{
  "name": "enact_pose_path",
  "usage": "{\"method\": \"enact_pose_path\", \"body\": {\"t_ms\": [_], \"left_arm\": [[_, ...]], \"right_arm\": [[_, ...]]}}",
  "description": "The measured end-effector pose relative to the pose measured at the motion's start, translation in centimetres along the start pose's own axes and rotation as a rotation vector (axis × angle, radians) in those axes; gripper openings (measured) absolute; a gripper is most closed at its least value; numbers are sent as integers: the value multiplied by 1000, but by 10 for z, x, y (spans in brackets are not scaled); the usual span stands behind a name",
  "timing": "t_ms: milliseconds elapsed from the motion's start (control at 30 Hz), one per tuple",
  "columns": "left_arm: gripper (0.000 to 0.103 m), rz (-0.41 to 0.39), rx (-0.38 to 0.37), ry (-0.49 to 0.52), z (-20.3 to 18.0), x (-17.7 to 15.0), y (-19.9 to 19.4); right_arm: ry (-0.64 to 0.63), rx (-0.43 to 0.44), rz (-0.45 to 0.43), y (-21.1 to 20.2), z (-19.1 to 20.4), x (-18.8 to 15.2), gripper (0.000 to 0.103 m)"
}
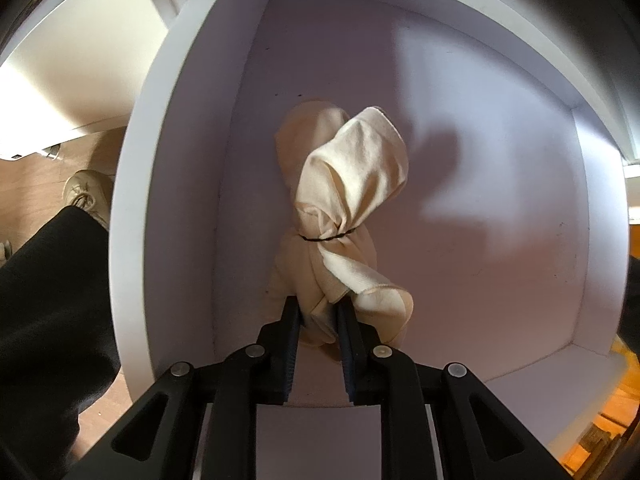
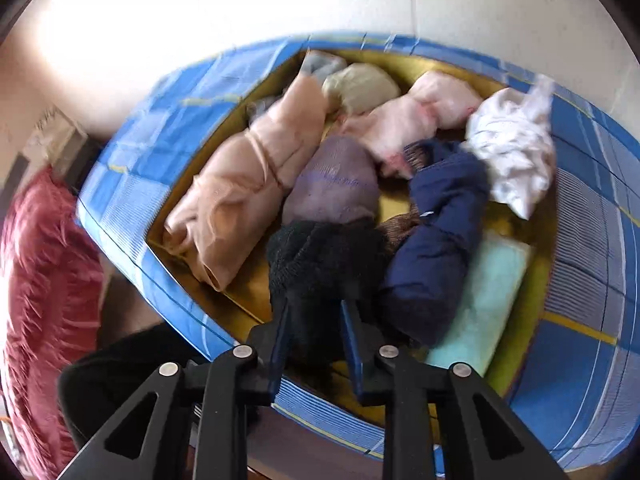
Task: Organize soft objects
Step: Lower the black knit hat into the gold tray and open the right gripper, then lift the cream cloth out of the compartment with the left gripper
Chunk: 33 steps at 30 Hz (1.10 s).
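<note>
My left gripper [image 1: 317,304] points straight down and is shut on the lower end of a cream cloth bundle [image 1: 352,176] tied with a thin black band. The bundle hangs inside a white box compartment [image 1: 480,200], close to its floor. My right gripper [image 2: 315,306] reaches into a blue checked box [image 2: 132,168] with a yellow lining. A black fuzzy bundle [image 2: 320,256] sits between its fingers, which are closed against it. The right wrist view is blurred.
The blue box also holds a peach bundle [image 2: 248,184], a mauve one [image 2: 336,176], a navy one [image 2: 436,232], pink [image 2: 412,120] and white [image 2: 516,148] ones, and a pale green cloth [image 2: 488,300]. A red cushion [image 2: 44,280] lies left. A person's dark trouser leg [image 1: 48,312] and shoe [image 1: 88,192] stand by the white box.
</note>
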State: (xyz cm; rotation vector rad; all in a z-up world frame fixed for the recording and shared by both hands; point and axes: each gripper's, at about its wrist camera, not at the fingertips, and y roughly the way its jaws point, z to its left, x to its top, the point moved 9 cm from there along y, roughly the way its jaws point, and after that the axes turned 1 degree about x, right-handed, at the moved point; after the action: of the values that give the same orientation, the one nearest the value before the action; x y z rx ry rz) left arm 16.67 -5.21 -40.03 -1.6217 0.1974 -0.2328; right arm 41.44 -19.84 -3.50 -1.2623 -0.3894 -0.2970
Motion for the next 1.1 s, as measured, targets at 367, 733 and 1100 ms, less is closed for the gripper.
{"method": "enact_pose_path", "body": {"t_ms": [367, 733, 1100], "left_arm": [[18, -12, -12, 2, 13, -5, -2], [17, -16, -40, -3, 13, -5, -7], [13, -45, -40, -16, 25, -8, -14]], "right_arm": [[82, -154, -50, -19, -63, -5, 26], [86, -8, -169, -33, -43, -34, 28], [-29, -21, -333, -67, -26, -119, 31]]}}
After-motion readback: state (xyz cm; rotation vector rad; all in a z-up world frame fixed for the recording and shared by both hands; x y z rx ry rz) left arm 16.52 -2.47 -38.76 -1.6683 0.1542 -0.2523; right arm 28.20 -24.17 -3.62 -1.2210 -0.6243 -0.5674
